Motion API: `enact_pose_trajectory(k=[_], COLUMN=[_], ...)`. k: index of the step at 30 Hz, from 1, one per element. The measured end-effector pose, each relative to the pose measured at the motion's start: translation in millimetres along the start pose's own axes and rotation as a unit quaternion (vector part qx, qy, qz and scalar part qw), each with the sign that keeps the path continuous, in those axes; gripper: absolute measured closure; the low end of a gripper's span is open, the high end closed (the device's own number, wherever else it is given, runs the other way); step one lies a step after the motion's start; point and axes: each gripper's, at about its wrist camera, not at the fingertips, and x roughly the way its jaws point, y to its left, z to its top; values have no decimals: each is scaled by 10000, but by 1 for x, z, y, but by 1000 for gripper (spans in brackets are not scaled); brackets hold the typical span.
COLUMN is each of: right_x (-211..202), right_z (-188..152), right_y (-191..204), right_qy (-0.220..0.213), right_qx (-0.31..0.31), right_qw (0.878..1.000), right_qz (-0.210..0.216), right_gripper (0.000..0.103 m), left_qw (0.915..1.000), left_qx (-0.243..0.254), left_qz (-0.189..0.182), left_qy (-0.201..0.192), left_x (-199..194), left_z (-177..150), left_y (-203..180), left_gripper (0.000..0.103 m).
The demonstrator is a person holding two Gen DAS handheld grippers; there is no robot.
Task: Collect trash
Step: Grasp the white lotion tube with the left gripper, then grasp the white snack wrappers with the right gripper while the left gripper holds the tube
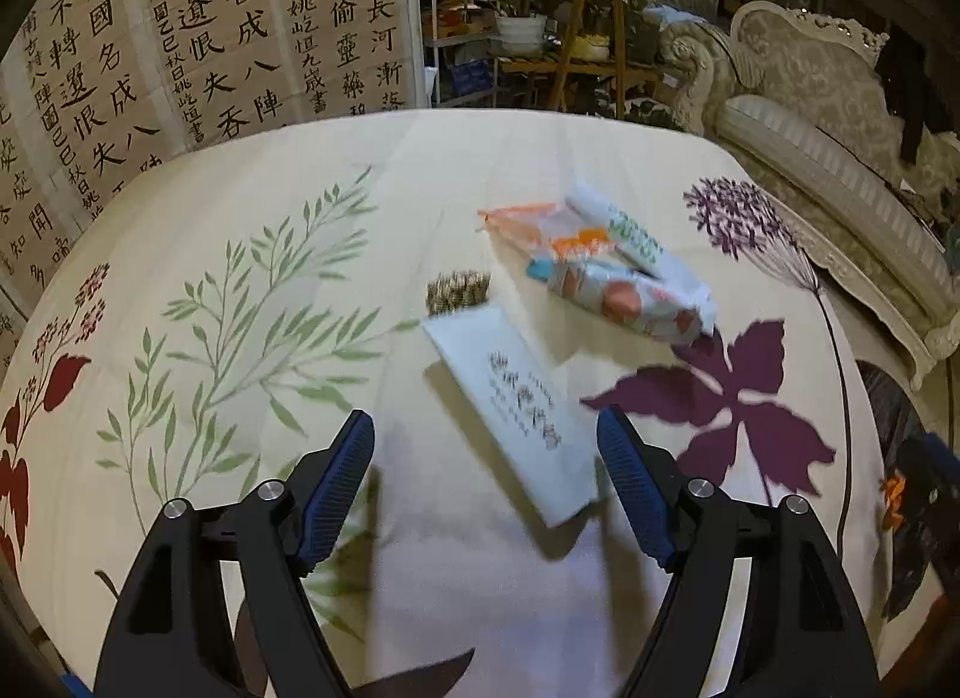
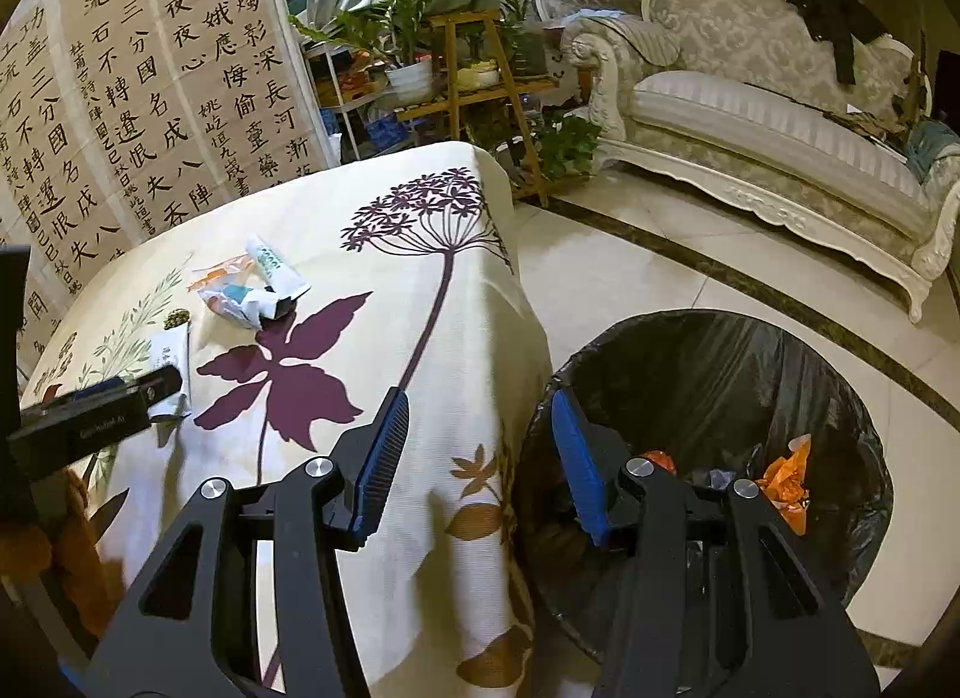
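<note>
my left gripper (image 1: 485, 446) tilts down over the table (image 1: 456, 158), its blue pads (image 1: 339, 476) spread wide with nothing clamped between them. the near end of a flat white packet (image 1: 510, 398) lies on the cloth in the gap between the two fingers, closer to the right-hand one, untouched by either pad as far as i can see. the packet is long and pale, printed with dark characters, with a patch of brownish speckled print at its far end. beyond it sits a small heap of trash: a crumpled wrapper (image 1: 630, 296) in white, orange and blue, a clear bag with orange edging (image 1: 528, 224), and a white tube (image 1: 624, 230) with green lettering resting on top.

my right gripper (image 2: 480, 452) also points down, held over the table's edge, one finger above the cloth and the other over the bin (image 2: 750, 374) on the floor beside the table. its pads stand partly apart and hold nothing. the bin is lined with a black bag and holds orange scraps (image 2: 786, 476).
</note>
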Motion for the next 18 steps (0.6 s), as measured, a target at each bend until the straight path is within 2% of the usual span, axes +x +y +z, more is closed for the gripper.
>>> enact_pose_trajectory(k=[5,6,9,10,12,13,18], right_x=[-2,-3,-4,-3,-1,0,9], right_z=[0,0,1,2,3,3,9], right_y=[6,9,14,16,21,22,39], right_qy=[-1,-4,-8,-3,20,28,112], right_qx=[-53,-78,-148,-169,-218,-234,-340], right_qw=[10000,10000,9999,9999,9998,9997,9991], right_qz=[-5,-1,9,19,37,51,218], right_gripper=[54,54,54,54,54,54,54], left_qw=[9999,9999,9999,9999,9998,9997,9995], left_qx=[14,15,78,133,190,207,231], left_qz=[8,-36,-71,-69,-86,-94,-231], left_qy=[130,158,107,72,17,6,-27], left_x=[14,15,12,11,7,7,2], left_z=[5,5,0,-2,-5,-5,-11], left_y=[-1,2,5,5,8,9,18], left_gripper=[26,29,49,53,70,74,79])
